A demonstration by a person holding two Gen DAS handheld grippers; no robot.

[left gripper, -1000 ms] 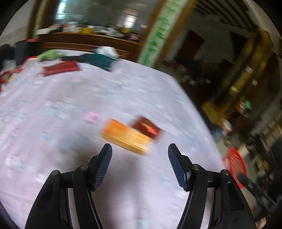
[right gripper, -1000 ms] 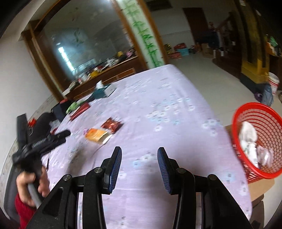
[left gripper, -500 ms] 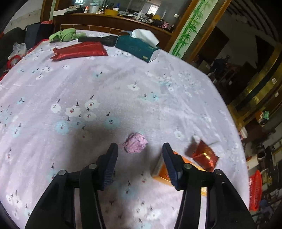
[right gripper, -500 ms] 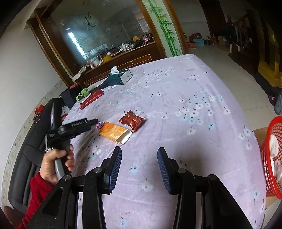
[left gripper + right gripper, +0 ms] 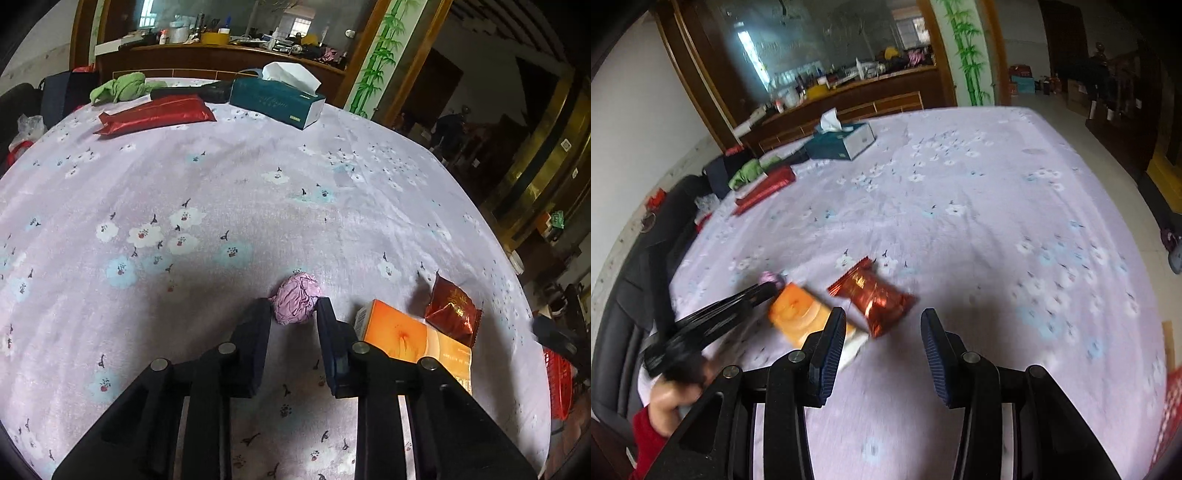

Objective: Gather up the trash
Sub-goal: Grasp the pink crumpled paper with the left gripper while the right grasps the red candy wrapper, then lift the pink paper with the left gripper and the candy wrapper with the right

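Plainly, the crumpled pink wad point(image 5: 297, 302) is flanked by the two fingers of the left gripper point(image 5: 293, 314), one pad being set against each side of it; whether it is truly pinched or only bracketed cannot be told, since the wad sits at the very fingertips and has not been lifted off the flowered tablecloth point(image 5: 258, 184). It lies toward the near edge of the table, well apart from the tissue box point(image 5: 277, 99) and the long red packet point(image 5: 155, 114) at the far edge. Being roughly round, no long axis is offered, so no turning of the wrist is called for. Just to its right the orange box point(image 5: 402, 336) is seen, its length running away to the right, and beyond that the dark red snack wrapper point(image 5: 873, 297). The wrapper is lying ahead of the right gripper point(image 5: 882, 332), slightly left of the midline between the fingers, with its long axis slanting from upper left to lower right; those fingers are spread wide and nothing is held. The right gripper is judged the nearer to the wrapper, the left to the wad. The right wrist view is blurred. A red basket point(image 5: 559, 384) is glimpsed off the right edge of the table, presumably the place for the trash.
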